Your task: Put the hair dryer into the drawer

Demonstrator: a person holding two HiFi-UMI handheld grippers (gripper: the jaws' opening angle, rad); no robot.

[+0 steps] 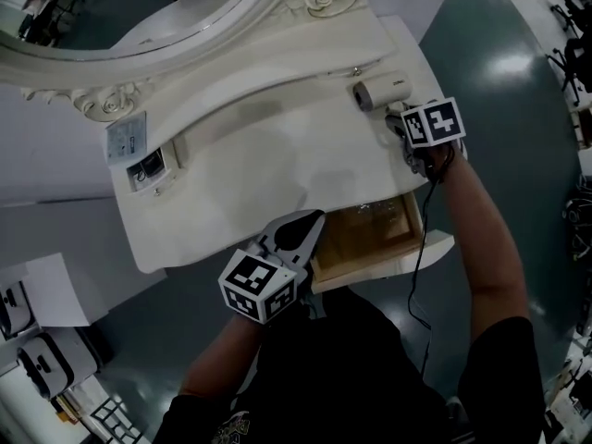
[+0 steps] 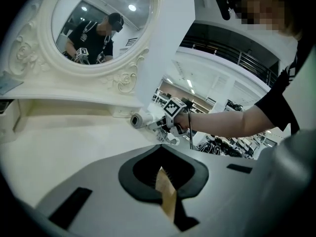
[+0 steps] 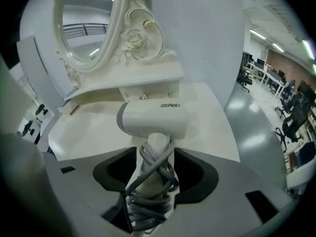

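The white hair dryer (image 1: 384, 89) lies at the far right of the white vanity top (image 1: 259, 155), nozzle pointing left. Its handle, wrapped in grey cord, stands between the jaws of my right gripper (image 3: 155, 169), with the body (image 3: 153, 117) just beyond the tips. Those jaws are spread wide on either side of the handle and do not clamp it. The left gripper view shows the dryer (image 2: 139, 119) with the right gripper (image 2: 170, 127) at it. My left gripper (image 1: 310, 222) hovers shut by the left front corner of the open wooden drawer (image 1: 365, 239); drawer wood shows through the slit behind its tips (image 2: 160, 149).
An ornate oval mirror (image 1: 139, 7) stands along the back of the vanity. A small socket unit (image 1: 148, 165) sits at the back left of the top. A black cable (image 1: 424, 248) hangs from the right hand past the drawer front. Boxes (image 1: 42, 359) lie on the floor at left.
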